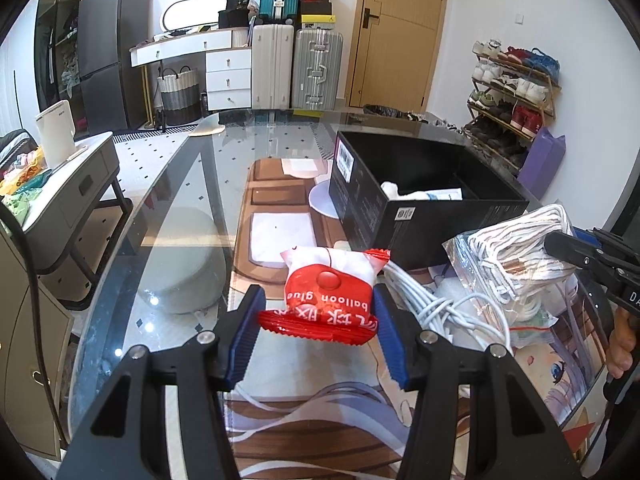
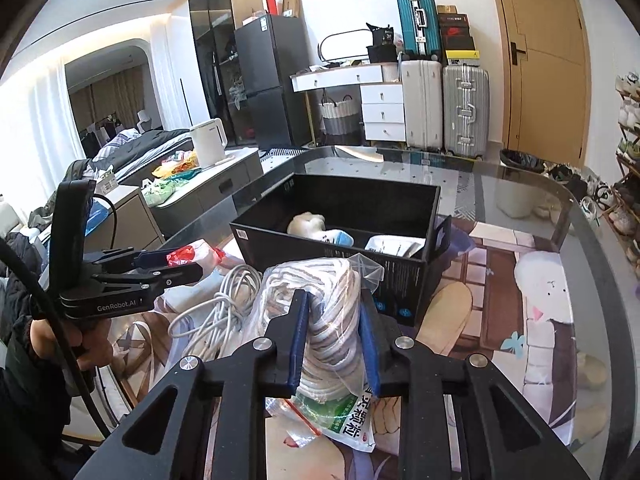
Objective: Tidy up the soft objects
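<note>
My left gripper [image 1: 318, 312] is shut on a red and white "balloon glue" packet [image 1: 330, 292], held above the glass table. From the right wrist view the left gripper [image 2: 182, 264] shows at the left with the packet [image 2: 180, 257] in it. My right gripper [image 2: 334, 320] is shut on a clear plastic bag of white rope [image 2: 328, 304], just in front of the black box [image 2: 404, 284]. The bag [image 1: 516, 256] and right gripper [image 1: 580, 256] show at the right of the left wrist view. The box [image 1: 420, 228] holds white soft items [image 2: 320, 228].
A bundle of white cable [image 2: 218, 308] lies on the printed mat [image 2: 520, 300] between the grippers. A green-labelled zip bag [image 2: 344, 420] lies under the right gripper. A side table with a white kettle [image 1: 56, 132] stands left of the glass table [image 1: 180, 184].
</note>
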Motion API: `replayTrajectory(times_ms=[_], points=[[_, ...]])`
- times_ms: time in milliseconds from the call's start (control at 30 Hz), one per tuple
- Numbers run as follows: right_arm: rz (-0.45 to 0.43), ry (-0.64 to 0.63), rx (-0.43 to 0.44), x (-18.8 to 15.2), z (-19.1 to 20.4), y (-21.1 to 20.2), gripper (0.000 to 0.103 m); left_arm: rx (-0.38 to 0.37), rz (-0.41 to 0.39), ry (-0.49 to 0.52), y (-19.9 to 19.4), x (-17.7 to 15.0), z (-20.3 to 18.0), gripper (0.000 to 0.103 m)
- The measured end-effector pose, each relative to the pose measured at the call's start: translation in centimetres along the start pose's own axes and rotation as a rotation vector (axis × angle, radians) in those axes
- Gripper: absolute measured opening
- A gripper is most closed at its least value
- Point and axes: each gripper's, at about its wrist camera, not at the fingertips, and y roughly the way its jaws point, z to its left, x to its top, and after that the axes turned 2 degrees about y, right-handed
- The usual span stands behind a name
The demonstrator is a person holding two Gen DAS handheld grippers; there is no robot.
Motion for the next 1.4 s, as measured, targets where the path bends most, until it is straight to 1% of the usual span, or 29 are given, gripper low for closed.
replayTrajectory(times_ms=[567, 867, 1100, 1400], points=[[-0.082, -0.002, -0.015, 1.4, -0.1, -3.3, 0.024, -0.012, -0.078, 0.011, -1.9, 2.1, -1.0, 0.053], [-0.123, 0.02, -0.04, 2.1, -0.5, -4.6, 0.024, -0.031, -0.102, 0.03, -2.0, 3.4, -2.0, 0.053], [-0.149, 0.038, -0.067, 3.3, -1.2, -5.0, 0.024, -0.049, -0.116, 0.049, -1.7, 4.7, -2.8, 0.054], [-0.162, 0.073, -0.104, 4.8, -2.2, -4.2, 0.024, -0.065, -0.127, 0.066, -0.5, 6.6, -3.7, 0.054]])
